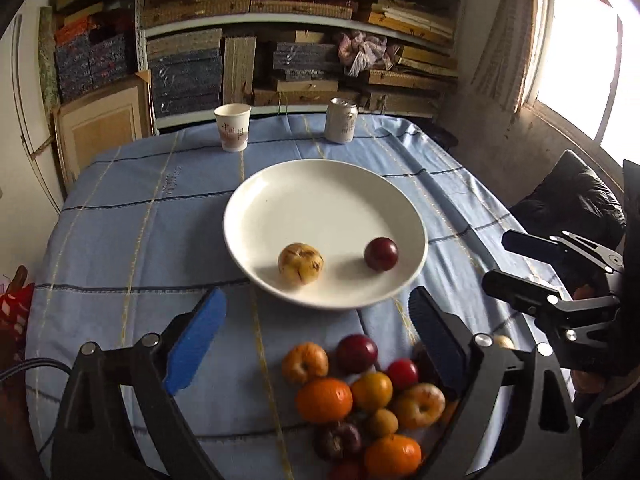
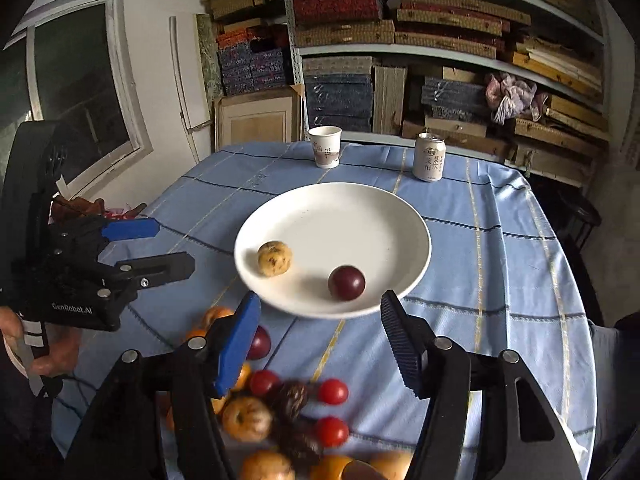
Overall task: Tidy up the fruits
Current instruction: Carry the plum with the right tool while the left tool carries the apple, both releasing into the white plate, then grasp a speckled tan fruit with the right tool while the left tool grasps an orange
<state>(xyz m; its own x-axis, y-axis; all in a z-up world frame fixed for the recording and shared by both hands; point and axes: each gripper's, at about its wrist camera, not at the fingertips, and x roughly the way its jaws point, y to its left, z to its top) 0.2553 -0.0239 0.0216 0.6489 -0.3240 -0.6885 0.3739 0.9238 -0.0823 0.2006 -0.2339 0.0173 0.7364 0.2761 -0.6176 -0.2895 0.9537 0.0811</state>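
Note:
A white plate (image 1: 280,188) (image 2: 344,216) sits mid-table on the blue cloth. It holds a yellow speckled fruit (image 1: 301,266) (image 2: 274,258) and a dark red plum (image 1: 381,254) (image 2: 346,282). In front of the plate lies a pile of loose fruit (image 1: 360,400) (image 2: 280,412): oranges, small apples, plums and red tomatoes. My left gripper (image 1: 318,300) (image 2: 172,246) hovers over the plate's near rim, wide open and empty. My right gripper (image 2: 320,300) (image 1: 500,260) hangs open just before the plate, above the pile, with nothing between its pads.
A paper cup (image 1: 233,127) (image 2: 325,147) and a drink can (image 1: 341,120) (image 2: 429,157) stand at the table's far edge. Packed shelves (image 1: 300,40) fill the wall behind. A black cushion (image 1: 572,200) lies right of the table, under a window.

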